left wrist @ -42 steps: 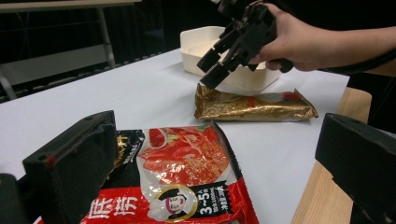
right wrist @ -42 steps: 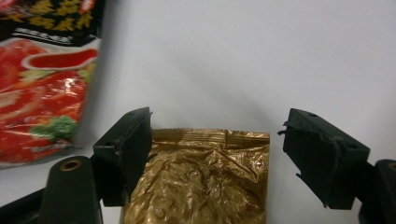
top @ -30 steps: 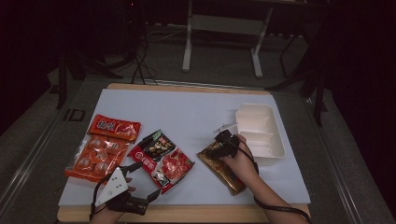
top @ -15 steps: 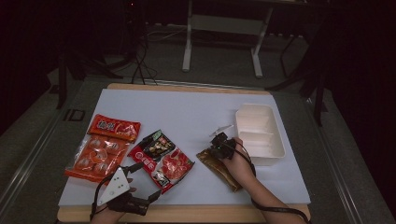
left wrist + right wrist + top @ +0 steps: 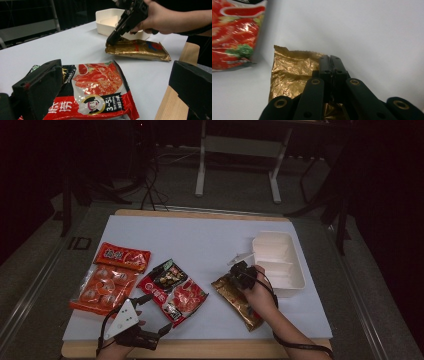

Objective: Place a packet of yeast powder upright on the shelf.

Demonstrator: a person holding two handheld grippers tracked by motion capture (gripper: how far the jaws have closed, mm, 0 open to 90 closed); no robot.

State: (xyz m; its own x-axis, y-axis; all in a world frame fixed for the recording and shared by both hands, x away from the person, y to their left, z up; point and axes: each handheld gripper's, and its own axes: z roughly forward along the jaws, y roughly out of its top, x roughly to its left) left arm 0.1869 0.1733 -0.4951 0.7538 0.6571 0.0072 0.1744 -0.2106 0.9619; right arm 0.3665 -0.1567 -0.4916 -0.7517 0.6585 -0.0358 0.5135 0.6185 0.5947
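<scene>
At the left edge of the white table cover, an orange packet of round sweets lies flat, its far end just beside a smaller red packet. Nearer the person, the left gripper rests at the table's front edge, its grey three-cornered plate up and its jaws standing wide apart with nothing between them; in the left gripper view they frame the near end of the red-and-black noodle packet, which lies flat, slanting across the table's middle.

Right of that packet, and apart from it, the gold foil packet lies on the table, slanting from its far left corner to its near right end. The right gripper, held in the person's right hand, is pressed together on the foil packet's far edge; the right gripper view shows the two black jaws closed side by side over crumpled gold foil. That end appears slightly raised off the cover in the left gripper view, though the angle makes this hard to confirm.

Farthest right, a white divided tray sits just beside the hand, a small pale piece resting by its left rim.
</scene>
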